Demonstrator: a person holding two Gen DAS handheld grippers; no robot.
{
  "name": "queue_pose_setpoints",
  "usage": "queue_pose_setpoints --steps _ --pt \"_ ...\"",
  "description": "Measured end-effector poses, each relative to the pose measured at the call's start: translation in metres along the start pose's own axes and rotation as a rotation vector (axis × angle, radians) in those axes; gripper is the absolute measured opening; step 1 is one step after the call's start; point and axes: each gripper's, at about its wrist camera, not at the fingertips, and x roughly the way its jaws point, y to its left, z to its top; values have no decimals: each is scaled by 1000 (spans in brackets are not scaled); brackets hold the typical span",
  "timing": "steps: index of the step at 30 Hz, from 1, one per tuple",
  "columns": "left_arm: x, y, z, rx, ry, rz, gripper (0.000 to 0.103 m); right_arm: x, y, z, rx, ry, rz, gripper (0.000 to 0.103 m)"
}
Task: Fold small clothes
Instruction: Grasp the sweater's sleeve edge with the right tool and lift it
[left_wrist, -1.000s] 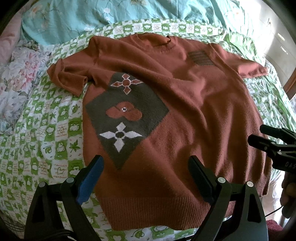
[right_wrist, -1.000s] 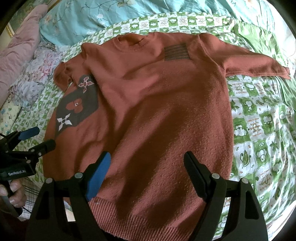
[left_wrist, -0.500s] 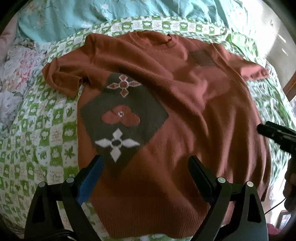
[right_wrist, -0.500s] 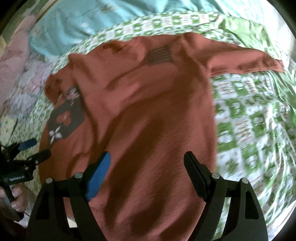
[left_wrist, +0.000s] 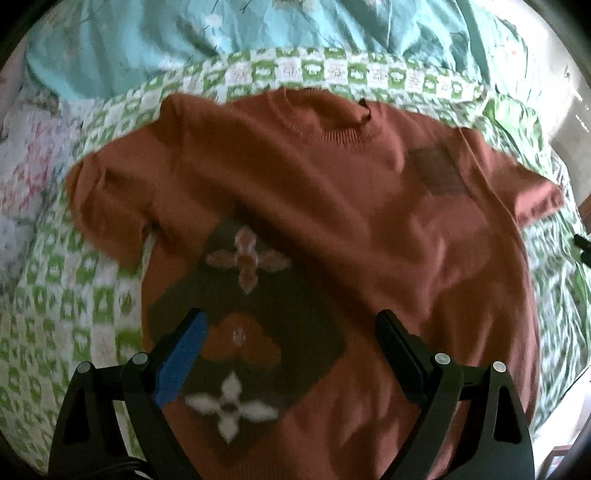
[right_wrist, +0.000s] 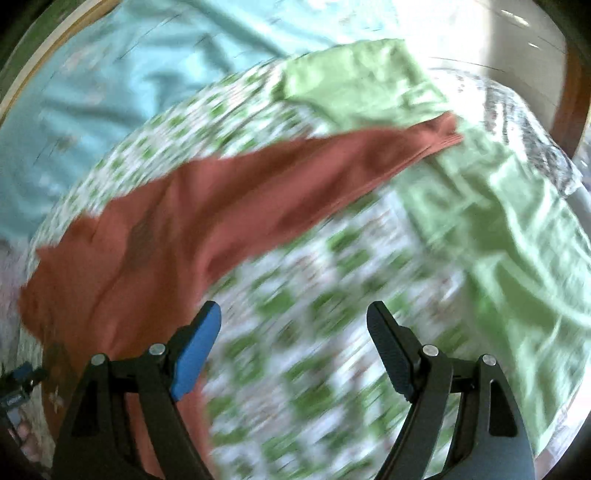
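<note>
A rust-red knitted sweater (left_wrist: 332, 206) lies flat, front up, on a green-and-white checked blanket (left_wrist: 74, 295). It has a dark diamond patch with flower motifs (left_wrist: 243, 332) and a small dark striped patch (left_wrist: 437, 170). My left gripper (left_wrist: 291, 347) is open and empty, hovering over the diamond patch. My right gripper (right_wrist: 295, 332) is open and empty over the blanket, beside the sweater's right sleeve (right_wrist: 295, 177). The right wrist view is motion-blurred. The left gripper shows at the right view's lower left edge (right_wrist: 22, 376).
A light-blue floral quilt (left_wrist: 221, 33) lies beyond the collar. A plain green cloth (right_wrist: 498, 206) lies at the blanket's right side. A floral pink-and-white cover (left_wrist: 26, 158) is at the left. A wooden frame (right_wrist: 572, 92) edges the far right.
My left gripper has moved forward over the sweater, from the hem to the diamond patch. My right gripper has swung right, off the sweater body toward the right sleeve and the blanket.
</note>
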Motion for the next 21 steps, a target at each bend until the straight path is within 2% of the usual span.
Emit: queue_pose_setpoints --steps 5,8,13,17,18,19,20,21 --pt "23 -7 40 4 8 2 93 21 -68 66 139 -51 -82 80" --pt "40 -11 55 8 29 15 93 42 -102 105 222 -61 -107 71" --pt "66 -16 75 3 62 18 93 74 -137 153 288 -52 -147 69" --pt "85 -21 87 2 87 13 93 104 -160 177 331 -22 -158 67" --pt "89 -23 87 3 95 15 93 112 -165 181 339 -16 -162 62" --pt "92 -23 89 2 99 13 93 115 -167 182 339 -12 -167 49" --pt "95 -24 91 -1 100 9 93 119 -169 184 341 -2 -168 41" --pt "97 -25 92 -3 101 5 93 123 -171 186 344 5 -169 20"
